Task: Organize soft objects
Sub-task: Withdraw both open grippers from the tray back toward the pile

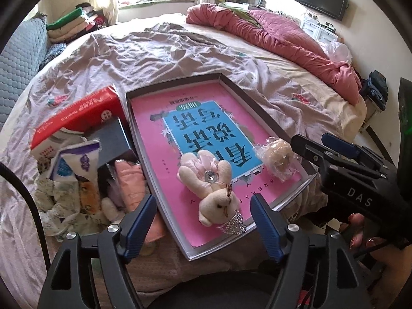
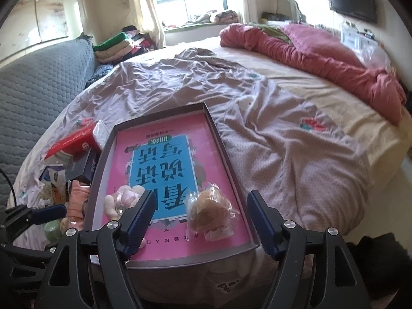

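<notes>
So both soft toys are sitting in the shallow box tray (image 1: 260, 110) on the bed (image 1: 180, 51), down at its near end. The cream plush bunny (image 1: 213, 190) lies near the near-left corner, and the brownish plush in a clear wrapper (image 2: 209, 212) is by the near-right corner, on the pink book cover that lines the tray. The two are apart, not touching.

The left gripper (image 1: 203, 221) is spread wide with nothing in it, hanging right over the bunny. The right gripper (image 2: 202, 224) is the same deal: wide, empty, framing the wrapped plush without its pads touching it. My guess is each claw has just dropped off its toy, one per side so they don't pile up.

Off the tray's left edge there's a messy heap (image 1: 85, 170): a red box (image 1: 77, 113), some packets, a peach cloth and what looks like another small plush. Probably the sorting pile, so the tray is where the soft stuff goes and more is waiting over there.
</notes>
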Demonstrator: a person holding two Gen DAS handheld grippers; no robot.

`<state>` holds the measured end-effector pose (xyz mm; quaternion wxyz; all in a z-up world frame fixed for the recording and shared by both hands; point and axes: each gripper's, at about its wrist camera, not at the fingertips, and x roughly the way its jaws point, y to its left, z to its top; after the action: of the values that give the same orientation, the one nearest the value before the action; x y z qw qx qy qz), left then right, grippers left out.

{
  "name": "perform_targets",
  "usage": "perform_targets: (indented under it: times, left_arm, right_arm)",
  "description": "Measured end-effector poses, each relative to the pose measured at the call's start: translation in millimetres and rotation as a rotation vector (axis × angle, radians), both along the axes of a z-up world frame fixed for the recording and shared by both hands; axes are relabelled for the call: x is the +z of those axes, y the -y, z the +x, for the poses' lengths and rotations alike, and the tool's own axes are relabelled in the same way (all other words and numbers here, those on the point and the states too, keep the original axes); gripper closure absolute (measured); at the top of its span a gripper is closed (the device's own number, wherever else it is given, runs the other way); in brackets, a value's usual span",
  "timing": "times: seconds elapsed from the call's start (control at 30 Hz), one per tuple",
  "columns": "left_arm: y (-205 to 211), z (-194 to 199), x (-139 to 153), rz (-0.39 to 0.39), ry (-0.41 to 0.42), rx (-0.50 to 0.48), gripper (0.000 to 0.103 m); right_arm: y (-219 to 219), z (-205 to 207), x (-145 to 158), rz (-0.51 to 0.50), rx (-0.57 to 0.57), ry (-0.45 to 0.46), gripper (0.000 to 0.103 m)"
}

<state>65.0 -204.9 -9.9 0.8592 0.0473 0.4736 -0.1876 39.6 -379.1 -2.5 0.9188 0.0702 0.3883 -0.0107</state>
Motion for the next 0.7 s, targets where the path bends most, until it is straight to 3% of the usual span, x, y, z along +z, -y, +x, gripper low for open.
perform_targets:
  times: [0.17,0.7]
  left_arm:
    - [-8,-4,13,-0.020,0.024,0.020,0.023]
    - [-44,-13,40,-0.052,0.071,0.087,0.022]
  right_arm:
    - [-5,-4,12,-0.016,0.007,0.025,0.026]
    - [-27,-15,45,-0.048,0.045,0.087,0.025]
